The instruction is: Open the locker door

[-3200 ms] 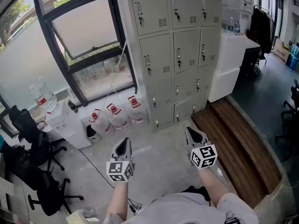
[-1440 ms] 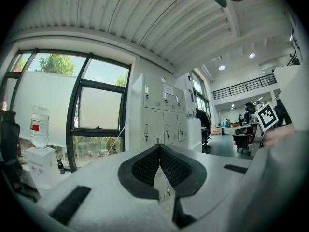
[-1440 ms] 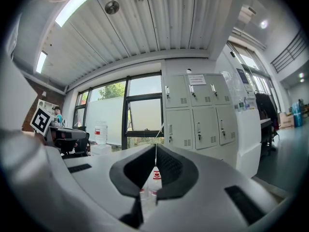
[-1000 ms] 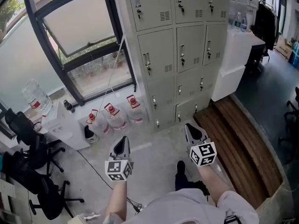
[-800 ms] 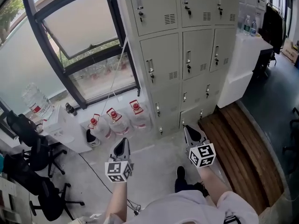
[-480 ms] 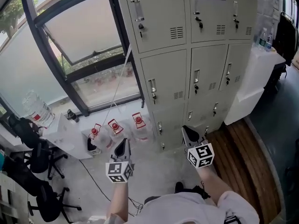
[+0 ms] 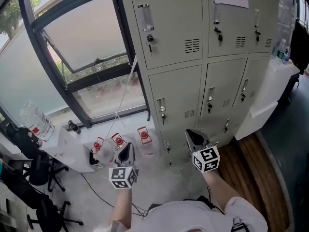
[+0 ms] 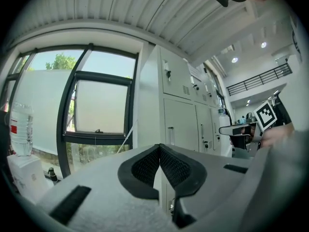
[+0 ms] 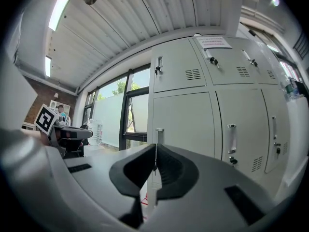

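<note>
A bank of grey metal lockers (image 7: 193, 57) stands ahead, all doors closed, each with a vertical handle and a small lock. The middle-row left door (image 7: 177, 98) has its handle (image 7: 161, 108) at its left edge. My right gripper (image 7: 189, 132) hangs in the air below that door, apart from it, jaws shut and empty. In the right gripper view the gripper (image 9: 155, 152) points at that door's handle (image 9: 158, 135). My left gripper (image 7: 128, 146) is shut and empty too, held lower left. In the left gripper view the gripper (image 8: 159, 149) faces the lockers (image 8: 181, 115).
A dark-framed window (image 7: 82, 42) meets the lockers' left side. Water jugs with red caps (image 7: 118, 141) and a shoe sit on the floor below. A white counter (image 7: 273, 88) adjoins the lockers at right, above a wooden platform (image 7: 253, 166). Office chairs (image 7: 29, 163) stand at the far left.
The person has walked toward the lockers, which now loom larger and nearer. Both grippers stay shut, carried forward side by side; the right one now overlaps the bottom lockers.
</note>
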`<state>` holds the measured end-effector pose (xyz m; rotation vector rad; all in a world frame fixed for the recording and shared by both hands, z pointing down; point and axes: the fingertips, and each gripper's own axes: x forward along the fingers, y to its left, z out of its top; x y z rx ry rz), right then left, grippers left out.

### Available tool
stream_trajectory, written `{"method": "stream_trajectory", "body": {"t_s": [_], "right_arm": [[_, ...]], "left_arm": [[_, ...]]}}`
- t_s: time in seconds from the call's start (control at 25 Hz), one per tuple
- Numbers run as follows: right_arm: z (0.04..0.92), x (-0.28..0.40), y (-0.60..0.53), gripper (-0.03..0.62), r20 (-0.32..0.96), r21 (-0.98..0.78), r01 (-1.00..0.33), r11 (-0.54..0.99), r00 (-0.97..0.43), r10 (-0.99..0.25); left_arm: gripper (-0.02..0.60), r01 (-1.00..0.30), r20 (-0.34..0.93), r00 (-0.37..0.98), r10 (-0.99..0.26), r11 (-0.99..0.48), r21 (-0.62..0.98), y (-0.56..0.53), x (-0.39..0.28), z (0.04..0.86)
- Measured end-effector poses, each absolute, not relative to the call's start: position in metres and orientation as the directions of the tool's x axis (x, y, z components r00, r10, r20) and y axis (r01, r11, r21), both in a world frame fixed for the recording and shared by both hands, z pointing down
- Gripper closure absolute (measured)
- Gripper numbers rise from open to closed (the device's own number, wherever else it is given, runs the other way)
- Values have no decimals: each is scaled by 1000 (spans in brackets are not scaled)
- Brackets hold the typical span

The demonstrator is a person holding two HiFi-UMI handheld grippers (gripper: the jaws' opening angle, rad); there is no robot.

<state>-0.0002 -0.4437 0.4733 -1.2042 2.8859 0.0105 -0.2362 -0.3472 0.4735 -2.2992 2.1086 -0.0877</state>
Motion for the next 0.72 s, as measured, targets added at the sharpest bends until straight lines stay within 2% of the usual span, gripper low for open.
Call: {"method": "stream_trajectory", "body": {"t_s": [0.48, 0.52, 0.56, 0.6, 0.72], "right_arm": [[467, -56, -444, 577, -19, 22, -729, 685, -685, -728], [465, -58, -442, 550, -25, 28, -727, 686, -686, -727], [463, -60, -442, 463, -28, 30, -727, 686, -687, -726], [461, -61, -441, 416, -27, 31, -727, 686, -687, -726], [456, -62, -440, 405, -15, 40, -724, 689, -690, -724]], "left_arm": [[579, -986, 38, 153, -988, -155, -65, -363, -288, 472], [579, -985, 36, 157, -987, -159, -64, -363, -289, 472], [578, -985, 35, 162, -986, -164, -62, -364, -290, 472], [578, -984, 34, 166, -986, -168, -61, -365, -291, 473], [579, -983, 26, 172, -985, -173, -56, -366, -291, 474]]}}
